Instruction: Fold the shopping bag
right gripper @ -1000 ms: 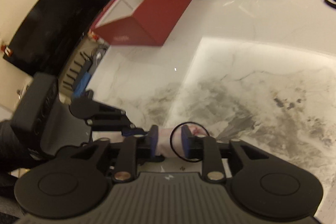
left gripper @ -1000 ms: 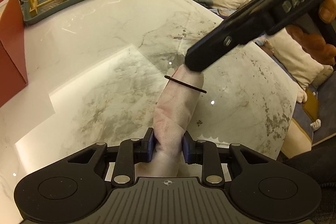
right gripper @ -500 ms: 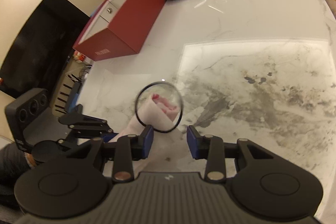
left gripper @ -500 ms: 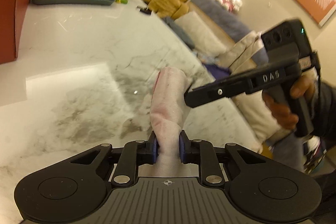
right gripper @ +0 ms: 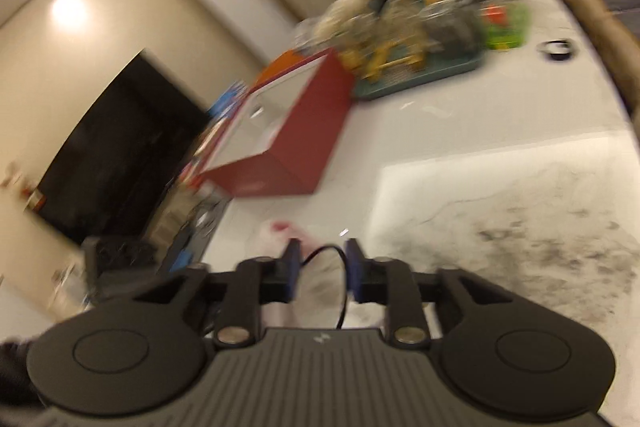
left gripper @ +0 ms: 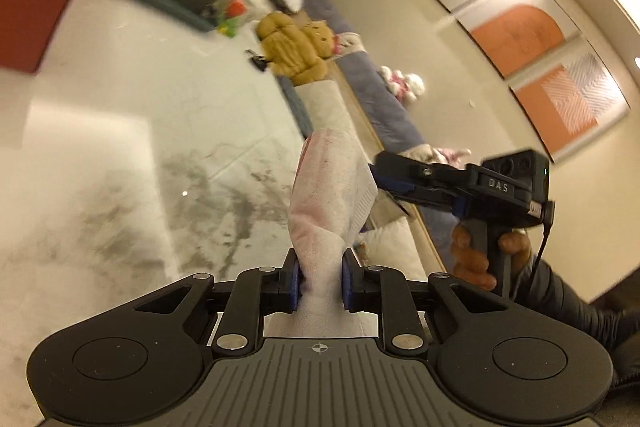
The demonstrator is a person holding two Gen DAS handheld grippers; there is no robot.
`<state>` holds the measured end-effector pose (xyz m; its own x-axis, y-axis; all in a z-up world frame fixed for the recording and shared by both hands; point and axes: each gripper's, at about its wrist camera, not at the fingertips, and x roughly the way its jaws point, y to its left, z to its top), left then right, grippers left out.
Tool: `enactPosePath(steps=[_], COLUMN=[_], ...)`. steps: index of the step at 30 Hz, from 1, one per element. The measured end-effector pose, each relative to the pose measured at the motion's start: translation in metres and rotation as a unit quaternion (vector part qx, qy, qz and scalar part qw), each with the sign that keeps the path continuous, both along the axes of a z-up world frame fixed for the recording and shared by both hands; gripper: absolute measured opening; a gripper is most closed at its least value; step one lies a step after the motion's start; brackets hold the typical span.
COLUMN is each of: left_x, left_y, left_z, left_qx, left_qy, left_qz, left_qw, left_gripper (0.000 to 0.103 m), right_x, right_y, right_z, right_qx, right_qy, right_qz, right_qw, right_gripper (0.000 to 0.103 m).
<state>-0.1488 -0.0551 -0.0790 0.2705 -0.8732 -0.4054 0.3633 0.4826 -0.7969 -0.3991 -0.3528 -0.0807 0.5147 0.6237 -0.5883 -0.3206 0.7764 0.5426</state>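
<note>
Left gripper (left gripper: 319, 281) clamped on rolled pink-white shopping bag (left gripper: 330, 195), held upright above marble table (left gripper: 120, 155). Right gripper (right gripper: 323, 273) opening, black elastic band (right gripper: 338, 267) looped between pads, blurred bag behind; contact unclear. Seen from left wrist only: right gripper side-on just right of bag, hand (left gripper: 474, 259) on grip, sofa, wall prints. From right wrist only: red box (right gripper: 288, 147), far tray.

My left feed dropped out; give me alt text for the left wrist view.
The left hand-held gripper pinches a rolled pinkish-white shopping bag that sticks up above the marble table. At right, a hand holds the right hand-held gripper beside the roll's top.
</note>
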Motion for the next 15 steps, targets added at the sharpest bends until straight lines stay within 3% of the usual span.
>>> enactPosePath(steps=[4, 8, 9, 10, 12, 15], left_x=[-0.002, -0.005, -0.005, -0.006, -0.007, -0.009], left_y=[0.017, 0.024, 0.025, 0.025, 0.025, 0.016], left_z=[-0.012, -0.015, -0.016, -0.017, -0.017, -0.011], left_qx=[-0.041, -0.128, -0.163, -0.199, -0.272, -0.359], left_qy=[0.032, 0.062, 0.071, 0.079, 0.087, 0.090], left_qz=[0.025, 0.034, 0.037, 0.040, 0.040, 0.015], left_qw=[0.9984, 0.9893, 0.9834, 0.9760, 0.9574, 0.9288], left_gripper=[0.020, 0.020, 0.020, 0.020, 0.020, 0.020], right_x=[0.006, 0.000, -0.003, -0.005, -0.014, -0.021], right_y=[-0.017, -0.008, -0.005, -0.001, 0.005, 0.015], right_z=[-0.016, -0.012, -0.009, -0.007, 0.002, 0.014], right_qx=[0.046, 0.095, 0.120, 0.147, 0.205, 0.252], right_qy=[0.019, -0.008, -0.017, -0.024, -0.048, -0.074], right_qz=[-0.039, 0.005, 0.026, 0.047, 0.093, 0.140], right_qw=[0.998, 0.995, 0.992, 0.988, 0.973, 0.955], right_gripper=[0.056, 0.069, 0.070, 0.078, 0.103, 0.103])
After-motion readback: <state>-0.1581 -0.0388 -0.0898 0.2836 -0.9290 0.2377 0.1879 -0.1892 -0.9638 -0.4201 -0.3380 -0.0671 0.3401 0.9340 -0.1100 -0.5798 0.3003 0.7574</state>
